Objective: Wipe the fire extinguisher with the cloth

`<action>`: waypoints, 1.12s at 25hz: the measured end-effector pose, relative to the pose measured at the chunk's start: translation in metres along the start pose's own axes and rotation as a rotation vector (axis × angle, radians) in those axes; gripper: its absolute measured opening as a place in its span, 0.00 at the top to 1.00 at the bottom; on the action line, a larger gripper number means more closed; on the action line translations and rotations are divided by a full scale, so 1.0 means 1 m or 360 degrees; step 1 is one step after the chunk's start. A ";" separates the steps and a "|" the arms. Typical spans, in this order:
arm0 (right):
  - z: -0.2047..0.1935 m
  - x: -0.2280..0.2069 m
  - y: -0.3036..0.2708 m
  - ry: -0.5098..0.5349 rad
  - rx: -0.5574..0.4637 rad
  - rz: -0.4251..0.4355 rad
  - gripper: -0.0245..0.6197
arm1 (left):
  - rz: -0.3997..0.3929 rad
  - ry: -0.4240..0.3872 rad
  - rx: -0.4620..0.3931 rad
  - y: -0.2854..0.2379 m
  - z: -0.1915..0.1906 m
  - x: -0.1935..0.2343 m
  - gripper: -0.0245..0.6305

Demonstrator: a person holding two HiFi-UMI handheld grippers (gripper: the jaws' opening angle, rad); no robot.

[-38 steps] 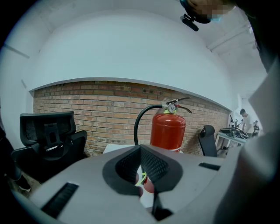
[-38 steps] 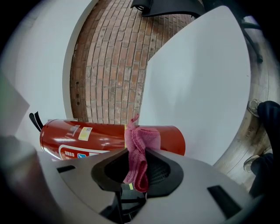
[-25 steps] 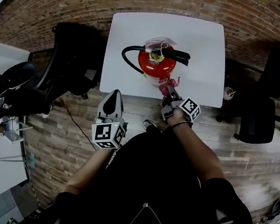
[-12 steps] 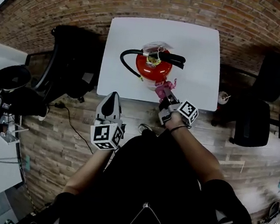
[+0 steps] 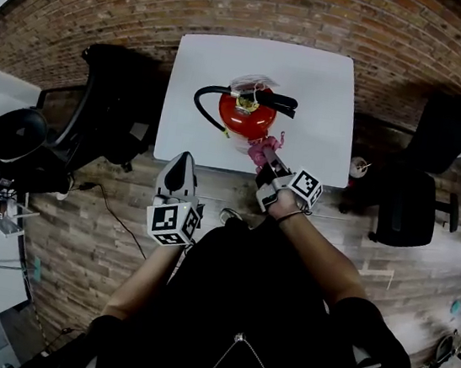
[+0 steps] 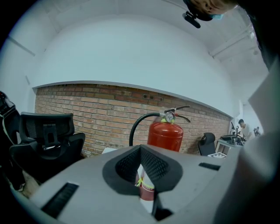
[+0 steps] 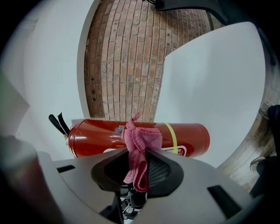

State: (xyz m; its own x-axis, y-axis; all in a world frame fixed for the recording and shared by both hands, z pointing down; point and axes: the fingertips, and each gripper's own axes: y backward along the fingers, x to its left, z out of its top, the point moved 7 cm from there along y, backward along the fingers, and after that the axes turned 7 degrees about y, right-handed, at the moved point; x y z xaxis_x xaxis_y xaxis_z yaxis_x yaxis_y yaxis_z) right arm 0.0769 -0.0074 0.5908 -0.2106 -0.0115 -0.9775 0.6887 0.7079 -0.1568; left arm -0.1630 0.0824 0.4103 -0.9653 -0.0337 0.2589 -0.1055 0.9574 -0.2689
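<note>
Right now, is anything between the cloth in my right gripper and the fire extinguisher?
No, nothing visible stands between them. The right gripper is shut on the pink cloth, right at the fire extinguisher's red side; whether they touch I cannot tell.

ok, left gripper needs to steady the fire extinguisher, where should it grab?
Likely the black lever handle on top, from above: thin bars jaws can close across. The upright fire extinguisher looks too wide and round, and the right gripper's pink cloth occupies its near side.
</note>
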 end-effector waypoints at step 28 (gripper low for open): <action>0.010 0.076 0.015 -0.0027 -0.0075 0.0218 0.80 | -0.0040 0.0015 -0.0034 -0.004 0.003 -0.007 0.92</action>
State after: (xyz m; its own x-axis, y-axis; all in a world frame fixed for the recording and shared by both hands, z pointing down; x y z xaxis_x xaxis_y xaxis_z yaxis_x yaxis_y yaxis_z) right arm 0.0783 -0.0046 0.5126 -0.1051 0.0757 -0.9916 0.6766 0.7362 -0.0155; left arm -0.1564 0.0785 0.4071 -0.9601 -0.0553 0.2743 -0.1246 0.9622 -0.2423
